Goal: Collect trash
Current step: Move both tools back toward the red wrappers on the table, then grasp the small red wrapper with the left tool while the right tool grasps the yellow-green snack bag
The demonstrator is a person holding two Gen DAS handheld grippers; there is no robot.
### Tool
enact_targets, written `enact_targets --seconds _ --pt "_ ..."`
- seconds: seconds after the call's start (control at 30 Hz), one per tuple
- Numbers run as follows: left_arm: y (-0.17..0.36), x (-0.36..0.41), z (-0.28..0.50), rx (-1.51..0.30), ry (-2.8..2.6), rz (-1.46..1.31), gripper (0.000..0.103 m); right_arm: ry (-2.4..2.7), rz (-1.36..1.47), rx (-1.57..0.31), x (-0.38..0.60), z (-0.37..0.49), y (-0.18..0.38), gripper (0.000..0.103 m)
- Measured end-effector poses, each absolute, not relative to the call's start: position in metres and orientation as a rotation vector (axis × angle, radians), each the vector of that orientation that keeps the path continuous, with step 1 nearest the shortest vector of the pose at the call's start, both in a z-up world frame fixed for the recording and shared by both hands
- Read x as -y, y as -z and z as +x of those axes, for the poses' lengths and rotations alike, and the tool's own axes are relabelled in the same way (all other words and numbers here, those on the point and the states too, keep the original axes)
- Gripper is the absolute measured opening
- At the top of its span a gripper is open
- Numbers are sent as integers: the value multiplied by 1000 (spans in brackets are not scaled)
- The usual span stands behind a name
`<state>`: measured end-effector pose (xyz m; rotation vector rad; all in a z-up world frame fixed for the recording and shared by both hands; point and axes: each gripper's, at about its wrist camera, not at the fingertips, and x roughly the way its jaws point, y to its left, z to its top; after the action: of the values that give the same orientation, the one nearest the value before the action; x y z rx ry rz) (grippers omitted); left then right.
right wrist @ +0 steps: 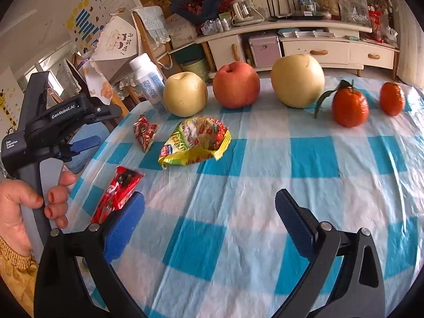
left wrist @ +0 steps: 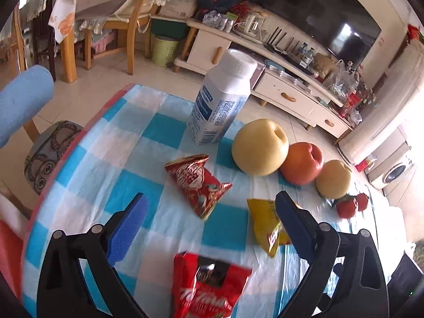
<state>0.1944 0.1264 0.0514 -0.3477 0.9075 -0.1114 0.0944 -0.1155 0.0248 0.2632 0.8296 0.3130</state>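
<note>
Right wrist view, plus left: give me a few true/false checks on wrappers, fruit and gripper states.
1. Both grippers are open and empty. True: left gripper and right gripper hold nothing.
2. The yellow wrapper lies inside a bin. False: it lies on the checked tablecloth.
3. The red apple sits between two yellow pears. True.
4. The white bottle lies on its side. False: it stands upright.
5. Three wrappers are on the table. True: the yellow one, a small crumpled red wrapper and a longer red wrapper.
</note>
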Motion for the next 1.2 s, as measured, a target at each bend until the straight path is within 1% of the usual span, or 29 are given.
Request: enact_targets --seconds 0.33,0.4,0.43,0.47,0.63,0.7,0.77,0.8,0.83,0.87,0.93,0.97,1.0,1.03,1.07,1.2 --pt "-17 -118 238 -997 75 -341 95 -386 245 -836 95 152 -19 99" --pt "-15 -117 243 -1003 56 -319 82 -389 229 -833 88 162 -20 99" --pt "-14 -116 246 -1011 42 -303 73 -391 230 -836 84 167 -19 99" --pt "-12 -116 249 -1021 33 -293 70 -392 236 -838 80 172 -18 99" --pt "-5 -109 256 -1034 53 -249 68 -364 197 -850 61 186 -10 99" --pt "-5 -106 255 -1027 55 -222 64 -341 161 -867 56 188 -6 99" --pt "-6 -102 254 -1019 42 -183 55 -342 157 -866 56 188 -5 99" --pt "-6 -102 253 -1016 40 -176 53 -337 149 -871 55 189 -5 95" --pt "-7 -103 253 -1013 41 -178 47 -335 139 -882 54 189 -3 85" --pt "-7 -104 251 -1010 43 -185 44 -342 135 -888 54 189 -3 85" --pt "-7 -107 249 -1006 56 -197 43 -345 117 -886 53 188 -3 80" --pt "-7 -108 248 -1006 61 -202 42 -349 105 -884 51 187 -3 79" --pt "-7 -110 245 -1007 66 -207 42 -349 92 -880 50 185 -3 76" --pt "-7 -111 242 -1010 76 -218 41 -350 84 -879 50 185 -4 69" --pt "-7 -113 240 -1011 81 -224 41 -354 78 -879 49 184 -4 66" --pt "-5 -117 224 -1010 112 -249 41 -359 81 -873 52 176 -3 63"
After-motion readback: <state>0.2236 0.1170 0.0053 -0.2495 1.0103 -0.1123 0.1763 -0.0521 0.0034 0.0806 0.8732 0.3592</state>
